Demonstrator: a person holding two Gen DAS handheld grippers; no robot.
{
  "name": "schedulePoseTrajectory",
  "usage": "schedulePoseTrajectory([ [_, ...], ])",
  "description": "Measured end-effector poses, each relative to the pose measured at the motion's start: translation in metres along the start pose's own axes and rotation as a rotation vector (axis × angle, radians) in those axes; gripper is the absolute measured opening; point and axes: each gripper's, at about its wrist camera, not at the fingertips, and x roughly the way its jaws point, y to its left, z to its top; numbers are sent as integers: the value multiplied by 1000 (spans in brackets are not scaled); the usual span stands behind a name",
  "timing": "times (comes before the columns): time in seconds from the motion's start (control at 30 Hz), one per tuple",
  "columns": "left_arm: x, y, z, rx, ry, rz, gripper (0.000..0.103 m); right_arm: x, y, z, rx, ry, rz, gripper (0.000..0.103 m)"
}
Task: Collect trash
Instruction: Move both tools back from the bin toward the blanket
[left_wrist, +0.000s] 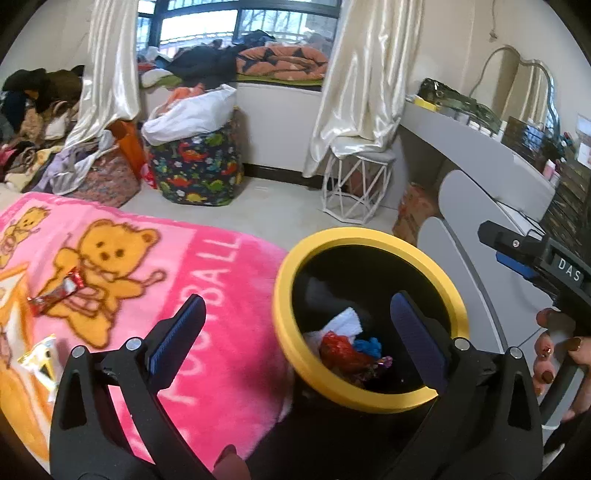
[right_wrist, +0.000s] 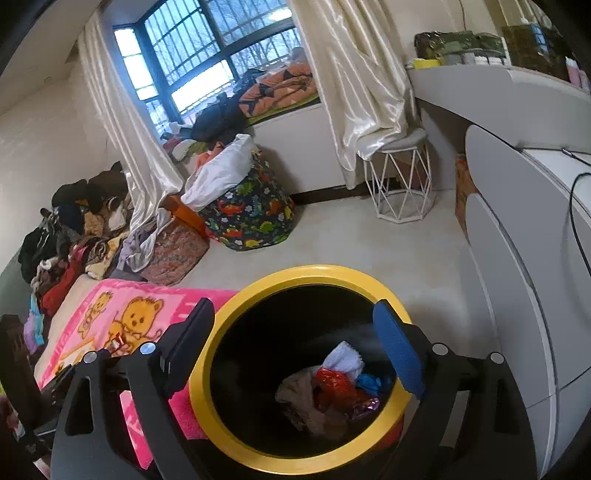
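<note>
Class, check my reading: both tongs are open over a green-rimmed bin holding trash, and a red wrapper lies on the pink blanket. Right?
Not quite: the bin has a yellow rim, not green, as the right wrist view shows. The rest holds: both tongs open, red wrapper on the pink blanket.

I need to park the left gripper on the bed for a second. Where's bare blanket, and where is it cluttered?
Bare pink blanket lies between the bear print and the yellow-rimmed trash bin, under the open left gripper. The left part is crowded: a red wrapper on the bear and a yellow-white wrapper near the edge. The floor between bin and white wire stool is clear too.
</note>
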Motion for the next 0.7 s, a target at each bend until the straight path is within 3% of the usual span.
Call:
schedulePoseTrajectory([
  [0.27,-24,37,-1,-35,-53,62,92,5,32,-7,-49,31,68,86],
  [0.43,-34,66,-3,-101,-53,56,92,6,64,-17,-128,33,106,86],
  [0.7,-55,109,-1,-158,-91,111,92,-6,119,-32,-245,-1,225,86],
])
